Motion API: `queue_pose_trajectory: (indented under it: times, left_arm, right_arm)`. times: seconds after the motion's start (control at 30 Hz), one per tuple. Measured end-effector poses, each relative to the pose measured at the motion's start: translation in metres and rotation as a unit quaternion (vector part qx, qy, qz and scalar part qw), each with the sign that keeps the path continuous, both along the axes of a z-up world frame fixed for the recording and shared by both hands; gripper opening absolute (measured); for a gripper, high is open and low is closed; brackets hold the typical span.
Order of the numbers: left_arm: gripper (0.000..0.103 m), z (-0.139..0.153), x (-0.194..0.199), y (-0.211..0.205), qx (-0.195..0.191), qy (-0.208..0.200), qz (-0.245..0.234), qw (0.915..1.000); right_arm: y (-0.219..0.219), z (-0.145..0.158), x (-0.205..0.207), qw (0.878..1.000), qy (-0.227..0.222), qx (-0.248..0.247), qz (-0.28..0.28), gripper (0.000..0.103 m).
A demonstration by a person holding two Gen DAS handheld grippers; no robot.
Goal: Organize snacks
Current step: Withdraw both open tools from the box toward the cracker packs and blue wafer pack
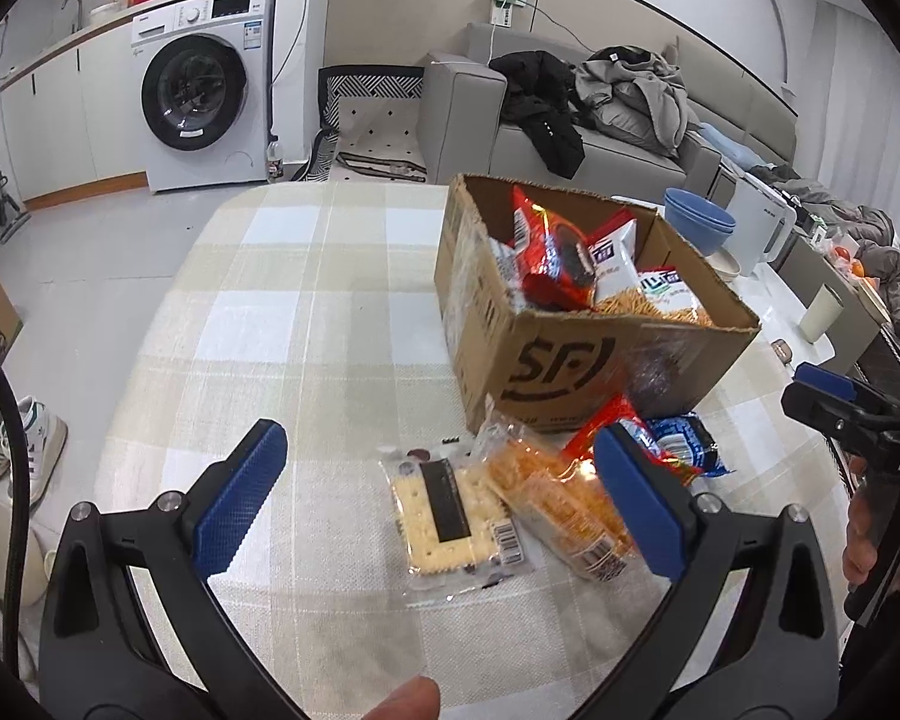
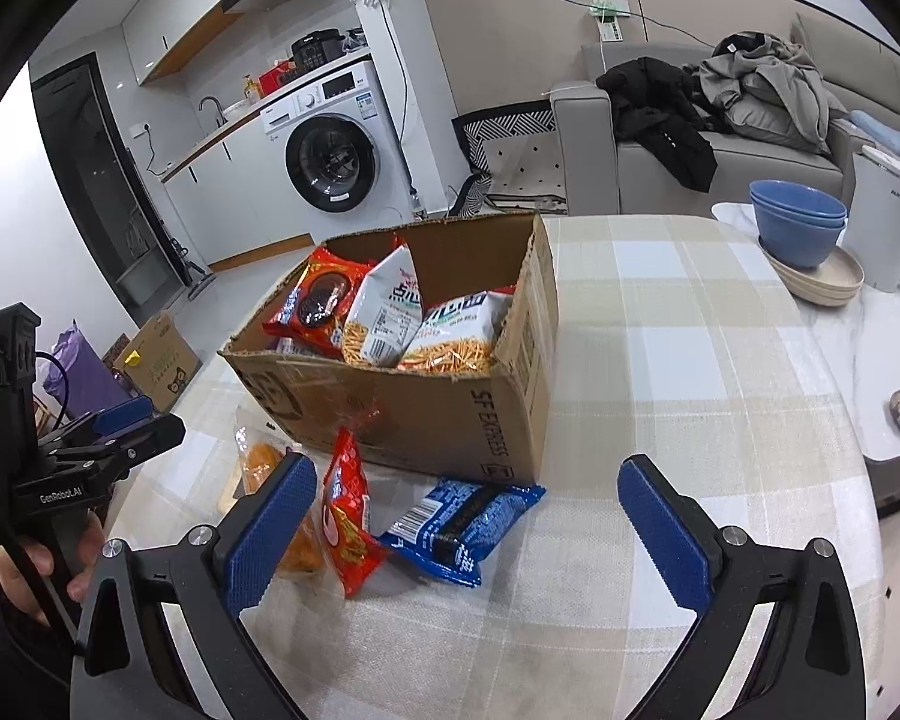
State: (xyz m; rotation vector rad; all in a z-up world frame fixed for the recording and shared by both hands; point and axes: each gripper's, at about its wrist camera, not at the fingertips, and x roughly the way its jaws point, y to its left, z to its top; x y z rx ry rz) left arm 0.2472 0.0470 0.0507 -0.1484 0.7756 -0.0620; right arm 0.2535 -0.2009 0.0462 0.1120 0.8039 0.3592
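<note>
both tongs open over the checked surface, 4 snack pkts loose by the box

left tongs (image 1: 444, 495) spread wide, empty, above a clear cracker pkt (image 1: 447, 519) w/ an orange snack pkt (image 1: 561, 507) touching it on the right. right tongs (image 2: 465, 516) also gaping, empty, over a red pkt (image 2: 348, 516) and blue pkt (image 2: 465, 525), all just in front of the cardboard box (image 2: 426, 414). box stands mid-surface, holds several more bags. blue bowls (image 2: 801, 228) sit at the far right edge.

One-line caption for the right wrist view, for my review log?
Open right gripper hovers over blue snack pack and red snack pack beside the part-filled cardboard box.
</note>
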Motion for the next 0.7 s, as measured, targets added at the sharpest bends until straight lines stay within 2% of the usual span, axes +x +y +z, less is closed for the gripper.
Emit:
queue_pose_trajectory:
  times: [0.4, 0.7]
  left_arm:
    - [0.102, -0.029, 0.002, 0.003, 0.012, 0.025, 0.009, 0.9996]
    - [0.102, -0.059, 0.006, 0.008, 0.006, 0.055, 0.012, 0.9984]
  right_arm:
    - [0.003, -0.022, 0.001, 1.000, 0.026, -0.016, 0.003, 0.103]
    - [0.006, -0.046, 0.009, 0.998, 0.058, -0.032, 0.001, 0.103]
